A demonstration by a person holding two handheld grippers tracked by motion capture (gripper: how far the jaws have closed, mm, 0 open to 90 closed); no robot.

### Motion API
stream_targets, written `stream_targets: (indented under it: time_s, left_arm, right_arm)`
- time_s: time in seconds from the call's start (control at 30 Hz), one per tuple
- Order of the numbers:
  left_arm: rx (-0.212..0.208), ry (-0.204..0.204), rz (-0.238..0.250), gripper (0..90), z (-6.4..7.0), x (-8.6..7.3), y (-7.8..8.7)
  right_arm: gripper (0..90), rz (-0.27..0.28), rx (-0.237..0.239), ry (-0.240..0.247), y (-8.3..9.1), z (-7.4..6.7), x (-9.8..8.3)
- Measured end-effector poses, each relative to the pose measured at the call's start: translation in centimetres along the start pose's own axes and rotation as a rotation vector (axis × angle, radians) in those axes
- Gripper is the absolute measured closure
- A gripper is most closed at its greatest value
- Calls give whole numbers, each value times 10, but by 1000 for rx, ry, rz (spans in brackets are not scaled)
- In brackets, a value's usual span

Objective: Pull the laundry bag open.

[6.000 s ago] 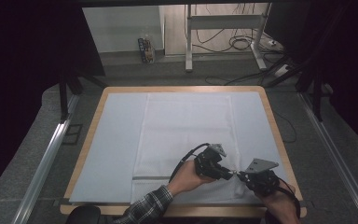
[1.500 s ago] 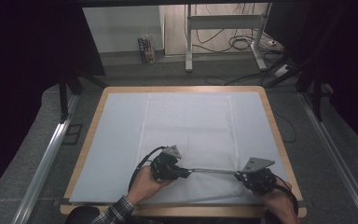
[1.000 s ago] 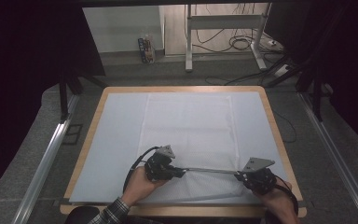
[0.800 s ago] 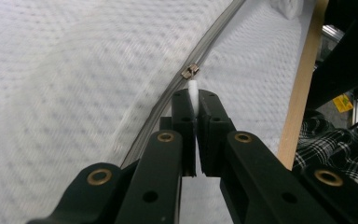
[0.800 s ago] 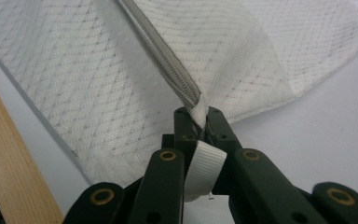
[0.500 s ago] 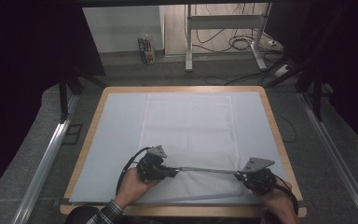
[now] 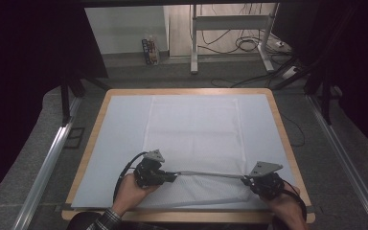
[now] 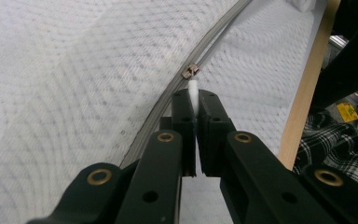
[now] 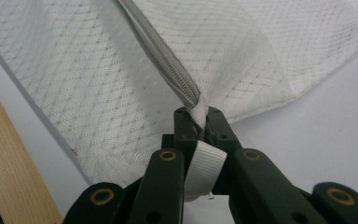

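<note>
High view: we clamp our left tool on the zipper pull and our right tool on the mesh bag's zipper end, tensioning the zipper.

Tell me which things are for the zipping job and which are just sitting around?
For the job: mesh laundry bag, its zipper, zipper pull, left gripper, right gripper.

Just around: metal stand, floor cables, small box.

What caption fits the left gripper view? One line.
Left gripper shut on white zipper pull of mesh bag.
</note>
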State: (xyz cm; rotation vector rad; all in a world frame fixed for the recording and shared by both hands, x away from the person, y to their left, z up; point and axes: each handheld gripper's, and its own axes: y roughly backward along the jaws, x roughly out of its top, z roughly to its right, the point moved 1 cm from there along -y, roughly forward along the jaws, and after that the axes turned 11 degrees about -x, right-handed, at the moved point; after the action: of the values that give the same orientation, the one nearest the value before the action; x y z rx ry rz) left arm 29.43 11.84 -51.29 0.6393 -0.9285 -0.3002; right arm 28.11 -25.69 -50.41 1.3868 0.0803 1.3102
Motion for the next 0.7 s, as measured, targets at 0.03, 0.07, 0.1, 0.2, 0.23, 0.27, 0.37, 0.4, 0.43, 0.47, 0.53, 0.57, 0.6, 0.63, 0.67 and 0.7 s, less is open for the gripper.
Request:
stream_targets:
  time_s: [0.03, 0.07, 0.1, 0.2, 0.23, 0.27, 0.37, 0.4, 0.43, 0.47, 0.53, 0.57, 0.6, 0.63, 0.67, 0.7]
  left_arm:
    - [2, 1, -1, 875, 0, -1, 1]
    - [4, 3, -2, 875, 0, -2, 2]
    - [5, 6, -1, 875, -1, -3, 3]
    - [8, 11, 2, 875, -2, -5, 6]
    - [10, 13, 5, 875, -2, -6, 7]
    - [12, 14, 6, 875, -1, -7, 9]
    - [14, 21, 10, 875, -2, -10, 12]
    - [18, 21, 9, 875, -2, -11, 13]
    - [22, 22, 11, 875, -2, -12, 14]
    - [22, 26, 13, 875, -3, -12, 15]
    - [25, 28, 13, 875, -3, -14, 16]
    - [24, 29, 13, 875, -3, -15, 17]
    - [26, 30, 15, 875, -3, -15, 18]
    - [22, 32, 17, 875, -3, -16, 19]
    - [25, 31, 18, 875, -3, -17, 19]
    - [31, 31, 14, 875, -3, -17, 20]
  right_arm:
    - [847, 0, 1, -1, 0, 0, 0]
    - [847, -1, 0, 0, 0, 0, 0]
    - [847, -2, 1, -2, 0, 0, 0]
    - [847, -2, 1, 0, 0, 0, 0]
    - [847, -3, 2, -1, 0, 0, 0]
    - [846, -2, 2, 0, 0, 0, 0]
    - [847, -3, 3, -1, 0, 0, 0]
    - [846, -2, 4, -1, 0, 0, 0]
    - [846, -3, 2, 1, 0, 0, 0]
    - [847, -2, 4, 1, 0, 0, 0]
    - [846, -4, 3, 2, 0, 0, 0]
    - [846, -3, 3, 3, 0, 0, 0]
    - [846, -3, 4, 2, 0, 0, 0]
    - [846, -1, 3, 3, 0, 0, 0]
    - [846, 0, 4, 2, 0, 0, 0]
    - [846, -1, 3, 4, 0, 0, 0]
